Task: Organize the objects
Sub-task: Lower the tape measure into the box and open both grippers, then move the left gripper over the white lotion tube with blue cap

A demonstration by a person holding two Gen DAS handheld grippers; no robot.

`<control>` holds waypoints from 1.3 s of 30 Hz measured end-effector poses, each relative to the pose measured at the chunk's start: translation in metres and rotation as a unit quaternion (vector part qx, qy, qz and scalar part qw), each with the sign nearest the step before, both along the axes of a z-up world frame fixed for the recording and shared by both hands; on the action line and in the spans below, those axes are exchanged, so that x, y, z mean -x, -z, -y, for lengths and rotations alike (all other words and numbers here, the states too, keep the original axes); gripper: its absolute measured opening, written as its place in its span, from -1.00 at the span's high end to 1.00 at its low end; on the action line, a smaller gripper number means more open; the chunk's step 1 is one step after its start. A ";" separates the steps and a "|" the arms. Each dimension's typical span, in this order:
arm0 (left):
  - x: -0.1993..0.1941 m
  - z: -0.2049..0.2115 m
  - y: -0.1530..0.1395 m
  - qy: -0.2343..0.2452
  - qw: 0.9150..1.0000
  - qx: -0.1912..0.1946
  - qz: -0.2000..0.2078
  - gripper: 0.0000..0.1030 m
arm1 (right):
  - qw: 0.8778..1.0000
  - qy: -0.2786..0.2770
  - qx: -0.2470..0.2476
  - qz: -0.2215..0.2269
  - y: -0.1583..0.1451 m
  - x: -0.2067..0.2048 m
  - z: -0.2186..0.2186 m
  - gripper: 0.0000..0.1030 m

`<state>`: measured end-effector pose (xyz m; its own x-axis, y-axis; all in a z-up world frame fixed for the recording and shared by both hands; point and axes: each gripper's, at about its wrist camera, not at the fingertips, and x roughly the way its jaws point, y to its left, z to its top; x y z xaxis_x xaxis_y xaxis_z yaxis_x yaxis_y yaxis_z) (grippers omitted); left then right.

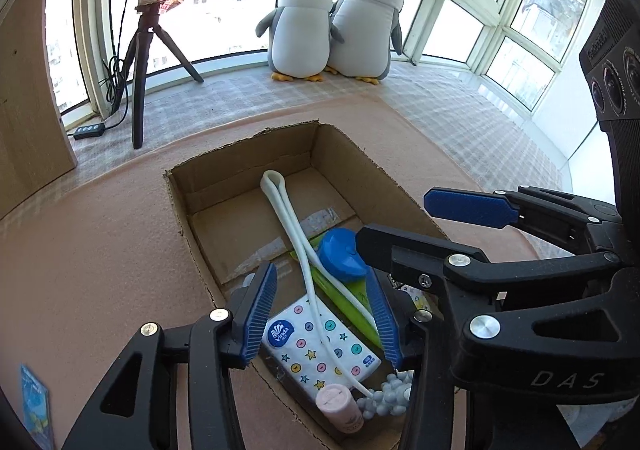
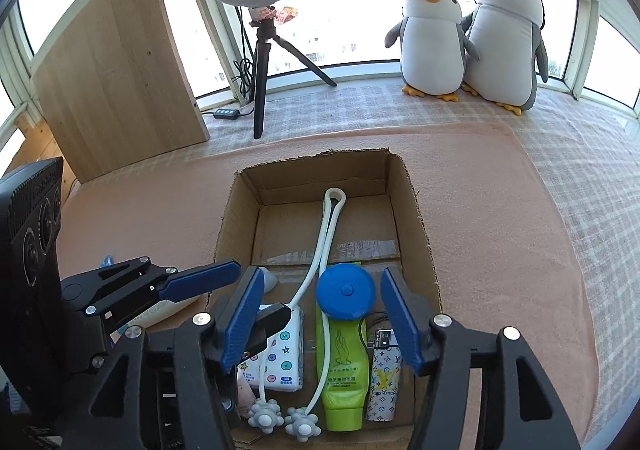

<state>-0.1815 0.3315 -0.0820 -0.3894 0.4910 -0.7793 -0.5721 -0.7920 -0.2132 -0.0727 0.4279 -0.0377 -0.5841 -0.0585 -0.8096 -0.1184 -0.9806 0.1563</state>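
You work in home, at bay window seat. Curved window frames (image 2: 568,2) wrap around, city buildings outside. Two plush penguins (image 2: 472,38) sit on checked cover (image 2: 580,170). Pink blanket (image 2: 500,230) lies in front. Ring light on tripod (image 2: 262,50) and wooden board (image 2: 116,74) stand near glass.

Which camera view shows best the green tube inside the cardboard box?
The right wrist view: the green tube lies almost fully visible, with its printed label, under the blue round case at its far end. In the left wrist view the green tube is only a slanted strip, partly hidden by the left claw.
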 end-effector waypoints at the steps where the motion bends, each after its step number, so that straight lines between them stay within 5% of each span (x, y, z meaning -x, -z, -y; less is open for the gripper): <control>1: 0.001 0.002 0.000 -0.002 1.000 0.000 0.000 0.03 | 1.000 0.001 0.000 0.001 0.000 0.000 0.000 -0.11; 19: -0.015 0.077 -0.011 -0.040 0.999 -0.001 -0.003 0.03 | 1.000 0.006 0.008 -0.006 -0.014 -0.013 0.037 -0.21; 39: -0.063 0.275 -0.011 -0.160 0.987 -0.009 0.013 0.02 | 0.999 -0.028 0.038 0.003 -0.009 -0.036 0.137 -0.23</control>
